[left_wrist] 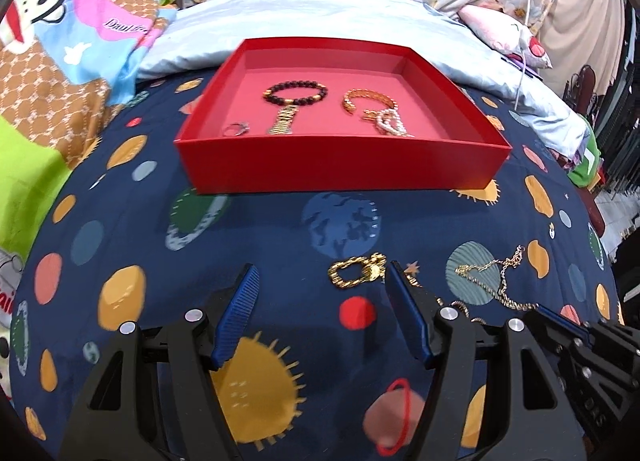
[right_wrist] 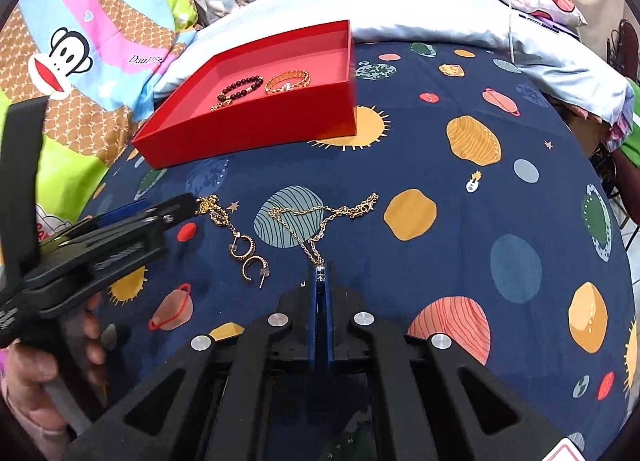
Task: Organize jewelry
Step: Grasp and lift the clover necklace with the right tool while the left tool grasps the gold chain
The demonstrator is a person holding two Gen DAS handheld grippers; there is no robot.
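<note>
A red tray (left_wrist: 340,165) (right_wrist: 256,129) sits on the navy planet-print cover, holding a dark bead bracelet (left_wrist: 295,92), a gold bangle (left_wrist: 370,99), a pearl piece (left_wrist: 390,123) and a ring (left_wrist: 236,128). My left gripper (left_wrist: 322,281) is open just above the cover, with a chunky gold chain piece (left_wrist: 356,271) (right_wrist: 214,209) by its right finger. My right gripper (right_wrist: 321,269) is shut on the end of a thin gold necklace (right_wrist: 320,217) (left_wrist: 496,277) that lies spread on the cover. Two gold hoop earrings (right_wrist: 248,257) lie left of it.
A pale blue pillow (left_wrist: 312,21) lies behind the tray. Colourful cartoon bedding (left_wrist: 60,41) is piled at the left and floral fabric at the back. The cover's edge drops off at the right (right_wrist: 616,197).
</note>
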